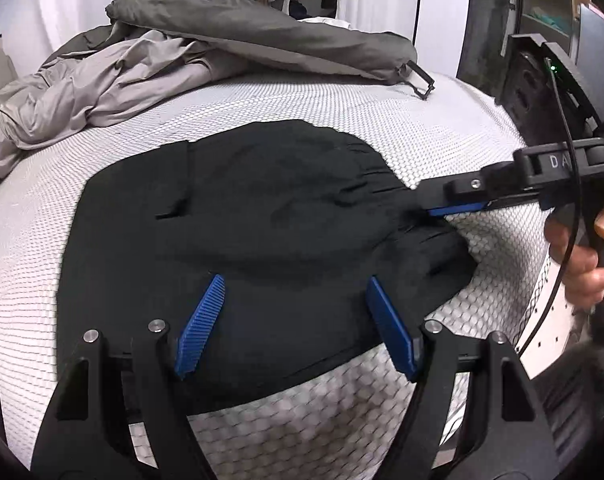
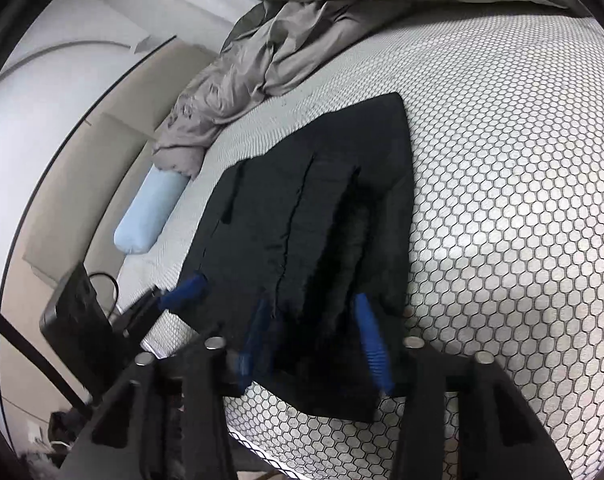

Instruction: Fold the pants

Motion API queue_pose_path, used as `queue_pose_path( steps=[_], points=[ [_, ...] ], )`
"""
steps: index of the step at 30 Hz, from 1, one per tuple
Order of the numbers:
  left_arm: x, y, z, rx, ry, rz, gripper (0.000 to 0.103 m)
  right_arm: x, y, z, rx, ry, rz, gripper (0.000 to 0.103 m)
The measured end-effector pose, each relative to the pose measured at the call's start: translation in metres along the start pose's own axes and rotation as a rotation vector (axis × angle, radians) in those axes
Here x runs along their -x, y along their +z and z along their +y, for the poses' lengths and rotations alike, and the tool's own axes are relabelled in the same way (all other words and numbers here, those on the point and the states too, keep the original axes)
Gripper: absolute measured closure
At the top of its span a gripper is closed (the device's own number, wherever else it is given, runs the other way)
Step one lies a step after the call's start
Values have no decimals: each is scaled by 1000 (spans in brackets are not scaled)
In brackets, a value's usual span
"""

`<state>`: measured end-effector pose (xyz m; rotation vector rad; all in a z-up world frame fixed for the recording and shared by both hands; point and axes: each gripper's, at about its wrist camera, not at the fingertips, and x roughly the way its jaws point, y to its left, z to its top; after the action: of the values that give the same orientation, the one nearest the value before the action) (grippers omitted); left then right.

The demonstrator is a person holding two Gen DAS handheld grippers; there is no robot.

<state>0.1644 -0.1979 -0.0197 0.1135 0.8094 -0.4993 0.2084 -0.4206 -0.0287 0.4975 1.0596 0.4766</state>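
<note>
Black pants (image 1: 262, 208) lie folded flat on a white honeycomb-patterned mattress (image 1: 302, 96). My left gripper (image 1: 296, 320) hovers open just over their near edge, its blue pads (image 1: 202, 324) wide apart with nothing pinched. My right gripper (image 1: 450, 206) reaches in from the right at the gathered waistband, held by a person's hand (image 1: 582, 264). In the right wrist view the pants (image 2: 322, 200) stretch away from the right gripper (image 2: 314, 340), which stands open. Bunched black cloth lies between its fingers (image 2: 372, 344), and the pads stay apart. The left gripper (image 2: 186, 292) shows at the pants' left edge.
Crumpled grey bedding (image 1: 102, 88) and a dark grey cover (image 1: 262, 40) are heaped at the far side of the mattress. A light blue pillow (image 2: 150, 212) lies by the beige headboard. The mattress edge runs just below both grippers. Bare mattress (image 2: 502, 200) lies right of the pants.
</note>
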Motion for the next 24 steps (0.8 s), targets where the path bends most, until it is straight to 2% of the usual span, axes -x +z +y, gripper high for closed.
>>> queue_pose_path(
  steps=[5,8,11,20,22,24],
  points=[
    [-7,7,-6,59,-37,-25,31,-6,1,-19,-85,40,17,55],
    [-21,6,-16,18,-27,32,31,-20,10,-20,-120,112,23,55],
    [-34,1,-25,-33,18,73,31,-36,17,-22,-141,91,37,55],
    [-42,-4,-18,-12,14,80,31,-64,43,-25,-197,108,-19,53],
    [-42,-4,-16,-9,8,83,31,-62,45,-15,-151,92,-50,58],
    [-42,-3,-15,-4,9,83,31,-62,48,2,-76,55,-75,78]
  ],
)
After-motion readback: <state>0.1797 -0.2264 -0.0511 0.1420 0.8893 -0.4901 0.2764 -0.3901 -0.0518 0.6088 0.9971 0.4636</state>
